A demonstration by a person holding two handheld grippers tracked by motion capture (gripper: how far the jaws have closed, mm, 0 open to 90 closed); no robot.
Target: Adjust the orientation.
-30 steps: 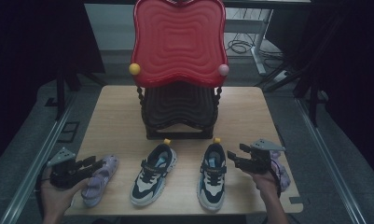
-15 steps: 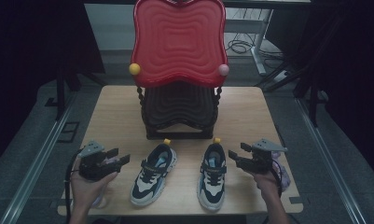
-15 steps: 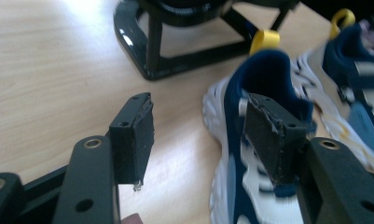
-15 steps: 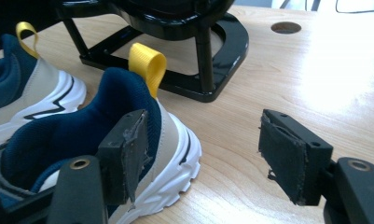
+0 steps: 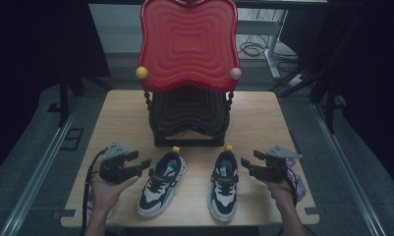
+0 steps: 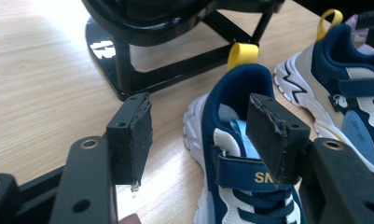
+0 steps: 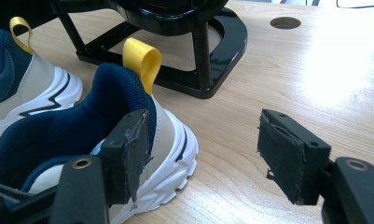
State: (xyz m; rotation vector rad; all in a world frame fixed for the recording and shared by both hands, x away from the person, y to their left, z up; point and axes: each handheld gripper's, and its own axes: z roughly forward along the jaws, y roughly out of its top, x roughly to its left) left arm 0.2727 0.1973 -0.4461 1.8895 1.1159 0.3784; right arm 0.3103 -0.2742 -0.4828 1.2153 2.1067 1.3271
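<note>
Two navy, cream and white children's trainers with yellow heel loops are sitting side by side near the front edge of the pale wooden table [image 5: 126, 118], their heels pointing away from the person toward the black wire stand [image 5: 187, 123] that is carrying the red wavy-edged tray [image 5: 187, 44]. The left gripper [image 5: 138, 164] is hovering just beside the left trainer [image 5: 161, 184]; its jaws have just been opening and are now standing spread wide with nothing pinched between them. In the left gripper view the left trainer's heel collar [image 6: 240, 88] is lying ahead and toward that gripper's right-hand pad [image 6: 268, 133], so the shoe is sitting slightly off the jaws' centre line. The left trainer's long axis is running from near the table's front edge away toward the stand, tilted a little to the right in the high view, roughly crosswise to the way the left gripper is pointing. The right gripper [image 5: 251, 167] is likewise spread and empty, waiting just beside the right trainer [image 5: 225, 184], whose outer side [image 7: 142, 140] is nearly touching that gripper's left-hand pad [image 7: 126, 149]. Each hand is nearer its own shoe. A lilac item [image 5: 296, 178] is peeking out behind the right hand; I cannot tell what it is
</note>
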